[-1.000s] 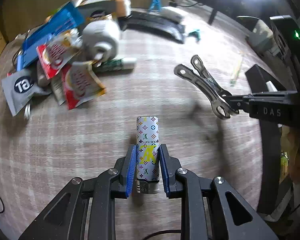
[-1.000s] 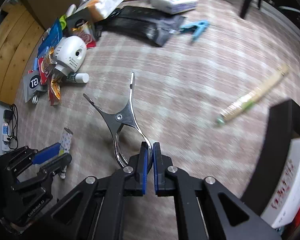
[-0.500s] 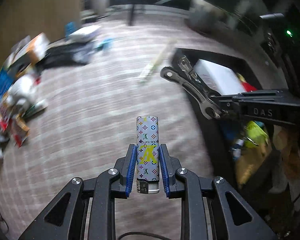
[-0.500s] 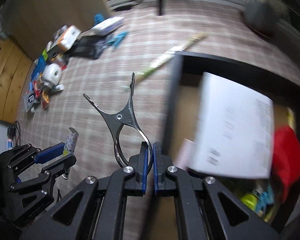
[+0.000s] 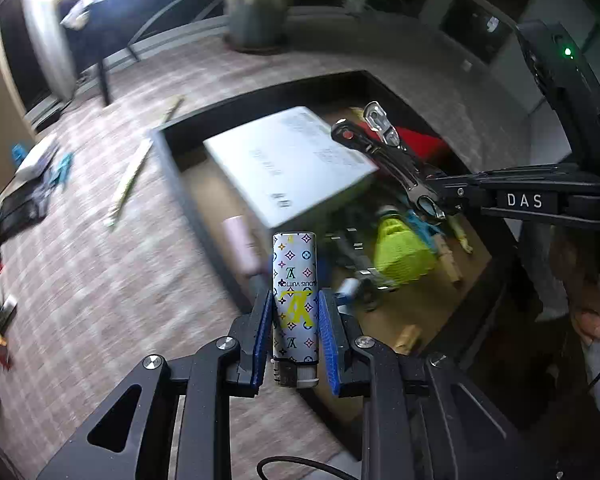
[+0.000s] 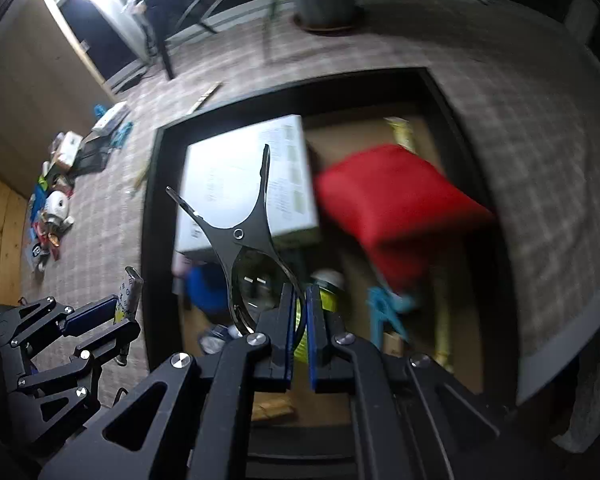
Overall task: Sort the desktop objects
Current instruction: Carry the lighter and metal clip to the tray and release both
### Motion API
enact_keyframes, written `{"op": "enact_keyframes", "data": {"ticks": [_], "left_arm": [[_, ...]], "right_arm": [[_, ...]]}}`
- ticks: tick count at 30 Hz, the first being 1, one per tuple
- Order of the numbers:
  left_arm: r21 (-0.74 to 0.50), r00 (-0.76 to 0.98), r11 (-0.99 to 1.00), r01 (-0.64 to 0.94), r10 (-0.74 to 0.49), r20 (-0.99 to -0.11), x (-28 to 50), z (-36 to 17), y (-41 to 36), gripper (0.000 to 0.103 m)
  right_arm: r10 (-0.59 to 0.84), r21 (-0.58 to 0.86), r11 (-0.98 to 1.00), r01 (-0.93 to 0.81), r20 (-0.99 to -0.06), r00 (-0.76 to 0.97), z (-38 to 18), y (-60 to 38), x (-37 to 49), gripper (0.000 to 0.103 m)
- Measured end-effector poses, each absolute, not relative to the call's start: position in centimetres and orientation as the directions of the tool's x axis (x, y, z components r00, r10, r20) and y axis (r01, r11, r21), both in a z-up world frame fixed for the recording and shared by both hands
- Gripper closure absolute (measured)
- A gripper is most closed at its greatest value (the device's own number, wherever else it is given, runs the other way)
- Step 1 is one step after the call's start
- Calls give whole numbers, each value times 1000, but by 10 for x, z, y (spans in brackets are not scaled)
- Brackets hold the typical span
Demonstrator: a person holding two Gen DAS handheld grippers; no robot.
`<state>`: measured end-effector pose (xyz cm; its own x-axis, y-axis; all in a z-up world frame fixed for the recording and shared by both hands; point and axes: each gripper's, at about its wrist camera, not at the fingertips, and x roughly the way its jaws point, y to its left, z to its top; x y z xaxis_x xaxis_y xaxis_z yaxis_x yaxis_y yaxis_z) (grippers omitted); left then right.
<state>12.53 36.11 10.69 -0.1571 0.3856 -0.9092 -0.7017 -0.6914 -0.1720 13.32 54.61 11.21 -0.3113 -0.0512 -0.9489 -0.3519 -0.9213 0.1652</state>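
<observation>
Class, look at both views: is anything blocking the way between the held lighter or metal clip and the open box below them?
Nothing visible does. The lighter and the metal clip hang above the open box, which has no lid, though a white carton and red pouch fill much of it.

One patterned lighter (image 5: 294, 296), one metal clip (image 6: 246, 240), one white box (image 5: 288, 164), one red pouch (image 6: 396, 204) at two o'clock, one dark-rimmed bin (image 6: 150, 240).

Red item (image 6: 396, 208) and box (image 6: 152, 240) contents are motion-blurred.
</observation>
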Motion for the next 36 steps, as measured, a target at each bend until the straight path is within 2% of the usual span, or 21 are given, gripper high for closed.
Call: {"op": "enact_keyframes", "data": {"ticks": [9, 21, 24, 25, 26, 27, 36], "left_arm": [[-154, -140, -642, -751, 383, -913, 149, 106, 400, 81], [-139, -155, -637, -758, 384, -910, 154, 109, 417, 81], [-134, -156, -633, -763, 382, -911, 155, 109, 419, 81], [-132, -160, -636, -760, 380, -911, 155, 109, 418, 76], [-130, -162, -646, -753, 373, -914, 153, 109, 417, 62], [-133, -161, -649, -749, 373, -914, 152, 109, 417, 58], [-127, -208, -670, -731, 396, -895, 146, 119, 401, 58]], "right_arm": [[-31, 159, -901, -404, -952, -305, 110, 565, 162, 98], [-20, 146, -905, -400, -953, -301, 112, 570, 164, 97], [-15, 140, -912, -385, -950, -311, 115, 568, 162, 92], [-10, 133, -914, -384, -952, -306, 116, 568, 160, 89], [-3, 125, -913, -388, -954, -300, 117, 567, 159, 84], [-1, 123, -913, -389, -954, -301, 118, 567, 157, 82], [1, 124, -927, -354, -943, -333, 131, 548, 145, 81]]}}
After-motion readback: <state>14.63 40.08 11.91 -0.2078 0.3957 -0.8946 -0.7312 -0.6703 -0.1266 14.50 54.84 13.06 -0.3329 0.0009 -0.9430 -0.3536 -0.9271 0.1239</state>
